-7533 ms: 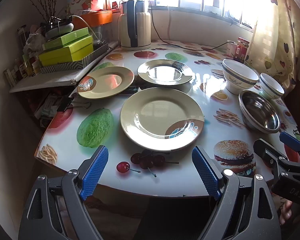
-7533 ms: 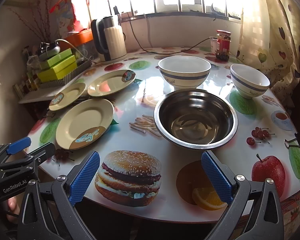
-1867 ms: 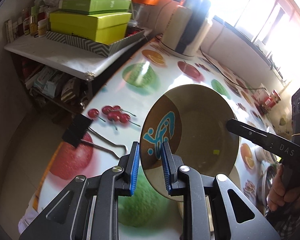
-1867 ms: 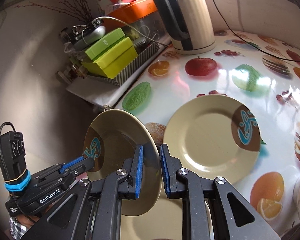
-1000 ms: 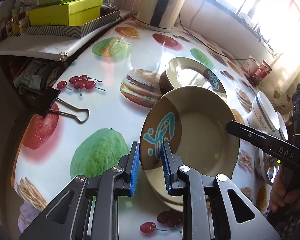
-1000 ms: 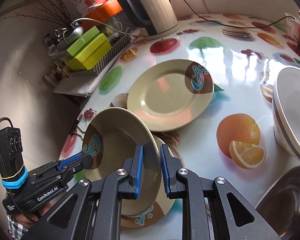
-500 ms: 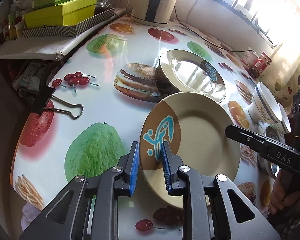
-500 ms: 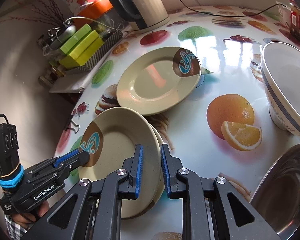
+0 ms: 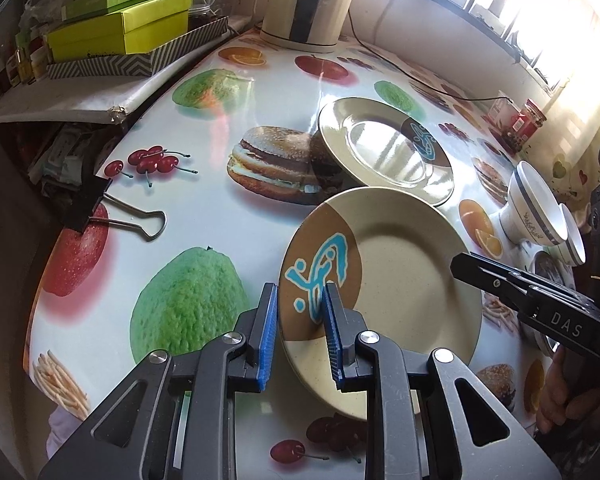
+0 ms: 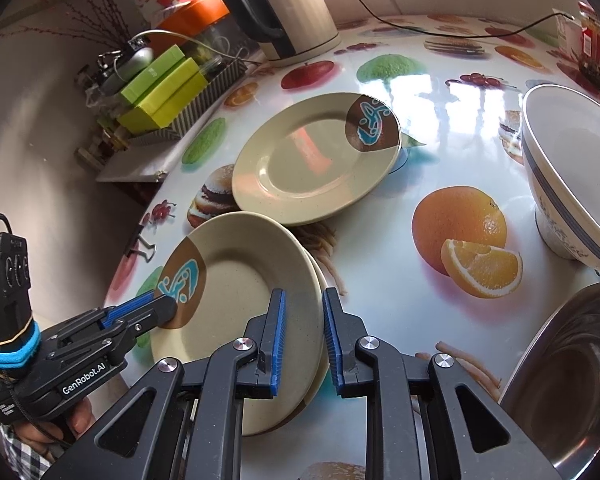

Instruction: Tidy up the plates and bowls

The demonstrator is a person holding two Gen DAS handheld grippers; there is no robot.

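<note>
A small beige plate (image 9: 400, 272) with a brown patch and blue motif lies nearly flat on a larger beige plate (image 10: 300, 412), whose edge shows beneath it. My left gripper (image 9: 300, 292) is shut on the small plate's near rim at the brown patch. My right gripper (image 10: 303, 296) is shut on the opposite rim. Each gripper shows in the other's view: the right gripper (image 9: 460, 264) at the plate's right edge, the left gripper (image 10: 168, 308) at its left. A third beige plate (image 10: 316, 160) lies just behind.
A white bowl with a blue band (image 10: 572, 176) and a steel bowl (image 10: 572, 380) sit to the right. A kettle (image 10: 284, 8) with its cord stands at the back, with green boxes (image 9: 120, 24) on a side shelf. A binder clip (image 9: 100, 212) lies at the left table edge.
The small plate, held tilted above the table a second ago, has come down and flattened onto the larger plate. Both grippers keep their hold on its rim.
</note>
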